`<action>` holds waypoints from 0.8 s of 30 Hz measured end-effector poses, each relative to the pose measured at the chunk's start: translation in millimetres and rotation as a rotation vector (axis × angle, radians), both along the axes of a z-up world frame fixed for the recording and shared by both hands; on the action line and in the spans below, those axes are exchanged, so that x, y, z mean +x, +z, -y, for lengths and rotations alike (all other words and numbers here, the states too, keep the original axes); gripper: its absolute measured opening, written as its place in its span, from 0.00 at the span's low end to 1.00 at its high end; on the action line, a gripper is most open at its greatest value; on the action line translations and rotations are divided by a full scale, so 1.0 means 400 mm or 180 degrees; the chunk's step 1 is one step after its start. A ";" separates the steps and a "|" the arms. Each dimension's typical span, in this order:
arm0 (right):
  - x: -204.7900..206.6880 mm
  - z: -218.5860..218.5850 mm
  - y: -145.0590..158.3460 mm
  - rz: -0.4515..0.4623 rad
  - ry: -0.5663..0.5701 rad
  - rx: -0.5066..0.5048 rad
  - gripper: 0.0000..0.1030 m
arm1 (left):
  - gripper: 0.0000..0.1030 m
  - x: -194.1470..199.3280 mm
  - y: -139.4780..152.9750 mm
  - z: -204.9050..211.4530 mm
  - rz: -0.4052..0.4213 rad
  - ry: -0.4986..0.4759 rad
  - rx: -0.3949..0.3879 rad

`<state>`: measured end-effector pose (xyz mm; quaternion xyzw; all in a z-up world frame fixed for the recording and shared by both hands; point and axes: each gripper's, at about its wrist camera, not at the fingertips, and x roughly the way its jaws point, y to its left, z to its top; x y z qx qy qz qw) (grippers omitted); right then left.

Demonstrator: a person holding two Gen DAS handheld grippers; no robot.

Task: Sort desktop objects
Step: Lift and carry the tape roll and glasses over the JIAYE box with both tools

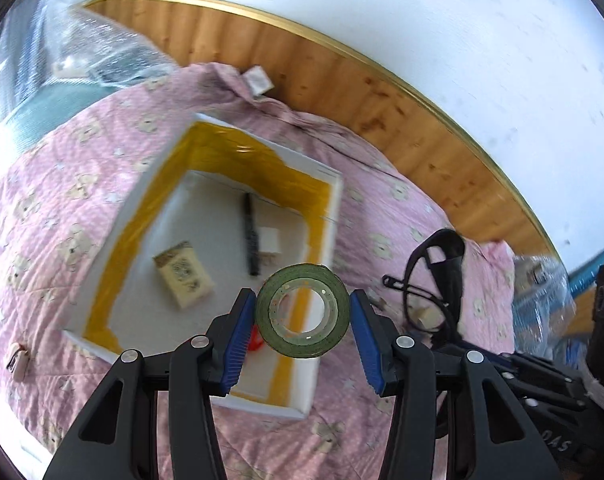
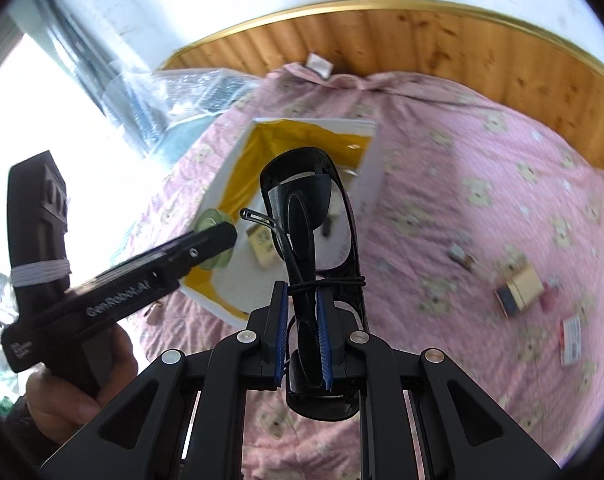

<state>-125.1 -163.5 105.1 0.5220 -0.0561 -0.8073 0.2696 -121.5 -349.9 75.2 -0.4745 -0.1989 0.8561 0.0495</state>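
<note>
The right gripper's black linkage and blue ribbed pads fill the foreground of its own view, pressed together on a pair of black plastic sunglasses, folded, bound with a thin black cord and held lens-upward, probably so the frame stays clear of the bedding during carriage. Beneath everything lies the pink quilted bedspread with pale bear prints, serving as the work surface. On it sits the white foam box lined with yellow tape, seemingly the collecting bin: a black marker pen, a beige printed carton and a small white cube lie on its floor. The left gripper hangs over the box's near corner, its jaws spread a little wider than the green roll of adhesive tape between them; whether the pads touch the roll is unclear, which looks like a release into the box. Small loose packets wait on the quilt, well apart from it.
</note>
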 end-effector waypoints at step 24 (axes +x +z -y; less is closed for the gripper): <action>-0.266 0.312 -0.125 0.0175 0.0666 0.0183 0.15 | 0.48 -0.099 -0.202 0.200 0.0566 0.0582 0.0113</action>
